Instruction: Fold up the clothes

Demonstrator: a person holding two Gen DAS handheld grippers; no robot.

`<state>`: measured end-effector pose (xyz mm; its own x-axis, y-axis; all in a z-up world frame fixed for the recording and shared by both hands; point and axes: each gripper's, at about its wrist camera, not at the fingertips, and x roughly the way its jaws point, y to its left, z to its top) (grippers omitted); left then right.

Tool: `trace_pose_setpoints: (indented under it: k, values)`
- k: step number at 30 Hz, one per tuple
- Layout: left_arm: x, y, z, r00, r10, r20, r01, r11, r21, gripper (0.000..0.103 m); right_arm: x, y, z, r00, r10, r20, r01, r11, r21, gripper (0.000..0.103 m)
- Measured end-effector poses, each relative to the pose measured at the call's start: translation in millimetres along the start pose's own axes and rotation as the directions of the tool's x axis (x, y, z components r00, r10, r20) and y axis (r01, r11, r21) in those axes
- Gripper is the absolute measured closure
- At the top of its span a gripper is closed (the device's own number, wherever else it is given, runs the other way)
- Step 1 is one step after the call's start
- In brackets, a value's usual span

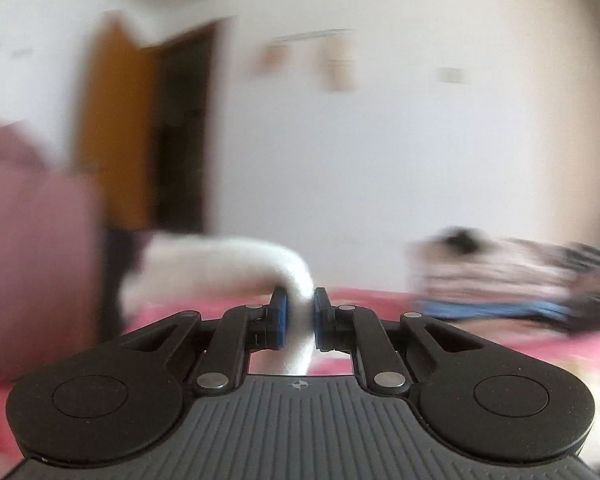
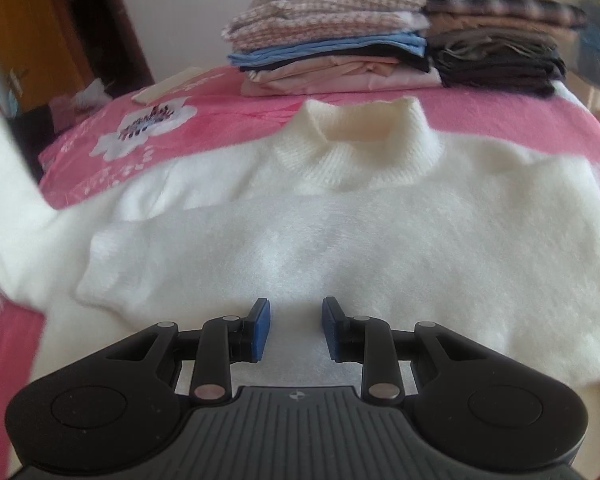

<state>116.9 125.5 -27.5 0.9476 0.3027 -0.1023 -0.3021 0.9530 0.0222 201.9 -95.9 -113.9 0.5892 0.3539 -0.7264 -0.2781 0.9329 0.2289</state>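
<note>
Sweater: cream fluffy knit, lying face-up right ahead of the right tongs on the pink flowered bedspread, collar pointing away from them.
Done so far: one sleeve looks already laid across the chest, just beyond the right tongs' tips — so I'd call the first fold in place.
In progress: the other sleeve is pinched in the left tongs, trailing off to their left and held up off the bed. That view is pretty blurry, so don't ask me for detail.
Left tongs: clamped on the white sleeve fabric, blue pads squeezing it from both sides.
Right tongs: apart, nothing between them, hovering over the sweater's lower body and angled down at it.
Still left: bring that second sleeve over, then fold the body up — my guess is roughly a third of the way through this garment.
Finished pile: stacks of folded clothes well beyond the collar, far side of the bed, so this one probably ends up there.
</note>
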Motion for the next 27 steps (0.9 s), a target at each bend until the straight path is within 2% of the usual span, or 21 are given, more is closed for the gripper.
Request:
trace_pose_setpoints:
  k: [2, 3, 4, 5, 6, 7, 10, 13, 14, 18, 20, 21, 23, 26, 27]
  values:
    - [-5.5, -37.1, -7.0, 0.990, -0.134, -0.052, 0.138, 0.988, 0.075, 0.087, -9.1, -8.0, -0.1, 1.000, -0.002, 0.010, 0.002, 0.999, 0.041, 0.073]
    - [-8.0, -55.2, -11.3, 0.977, -0.198, -0.085, 0.206, 0.973, 0.106, 0.084, -14.4, -13.4, -0.5, 1.000, -0.004, 0.016, 0.003, 0.998, 0.063, 0.073]
    - [-9.2, -70.4, -19.8, 0.958, -0.253, -0.134, 0.268, 0.956, 0.118, 0.076, -19.6, -18.9, -1.0, 1.000, -0.005, 0.022, 0.003, 0.996, 0.086, 0.073]
    - [-8.9, -83.3, -30.3, 0.934, -0.299, -0.196, 0.329, 0.934, 0.138, 0.070, -22.2, -26.6, -1.9, 1.000, -0.001, 0.018, -0.001, 0.993, 0.116, 0.073]
    - [-8.6, -96.3, -40.7, 0.903, -0.342, -0.259, 0.388, 0.909, 0.154, 0.059, -24.6, -34.5, -2.8, 1.000, 0.003, 0.014, -0.005, 0.989, 0.146, 0.072]
    - [-8.8, -108.1, -50.8, 0.872, -0.376, -0.315, 0.440, 0.882, 0.167, 0.058, -27.0, -42.3, -3.7, 1.000, 0.008, 0.010, -0.010, 0.984, 0.176, 0.072]
    - [-16.9, -120.8, -73.7, 0.850, -0.382, -0.363, 0.473, 0.856, 0.206, 0.058, -31.0, -62.5, -7.4, 0.999, 0.038, -0.007, -0.035, 0.963, 0.269, 0.072]
    - [-22.0, -113.6, -78.0, 0.859, -0.376, -0.349, 0.463, 0.861, 0.211, 0.057, -35.4, -75.8, -7.8, 0.996, 0.093, 0.005, -0.089, 0.928, 0.363, 0.072]
    - [-24.2, -112.3, -79.8, 0.857, -0.381, -0.346, 0.469, 0.855, 0.221, 0.057, -36.9, -79.8, -7.4, 0.993, 0.114, 0.017, -0.111, 0.913, 0.393, 0.072]
    - [-32.7, -107.6, -87.1, 0.851, -0.402, -0.338, 0.495, 0.829, 0.261, 0.057, -35.8, -95.4, -3.9, 0.975, 0.205, 0.086, -0.219, 0.815, 0.536, 0.066]
    - [-32.0, -111.7, -92.7, 0.842, -0.418, -0.342, 0.516, 0.810, 0.279, 0.057, -31.7, -101.5, 0.0, 0.961, 0.251, 0.119, -0.271, 0.758, 0.594, 0.066]
    - [-31.9, -113.7, -95.3, 0.836, -0.426, -0.344, 0.526, 0.801, 0.286, 0.057, -28.8, -101.8, 3.7, 0.956, 0.263, 0.127, -0.284, 0.743, 0.605, 0.066]
    - [-31.6, -117.6, -98.2, 0.813, -0.454, -0.364, 0.558, 0.786, 0.267, 0.057, -22.2, -101.3, 11.3, 0.951, 0.281, 0.132, -0.300, 0.725, 0.619, 0.066]
    - [-26.8, -124.2, -104.1, 0.765, -0.480, -0.429, 0.603, 0.767, 0.218, 0.057, -10.5, -100.4, 21.3, 0.950, 0.289, 0.120, -0.298, 0.717, 0.631, 0.066]
    - [-25.0, -124.8, -107.0, 0.759, -0.475, -0.446, 0.603, 0.771, 0.206, 0.057, -6.5, -100.8, 23.7, 0.952, 0.284, 0.111, -0.288, 0.716, 0.636, 0.066]
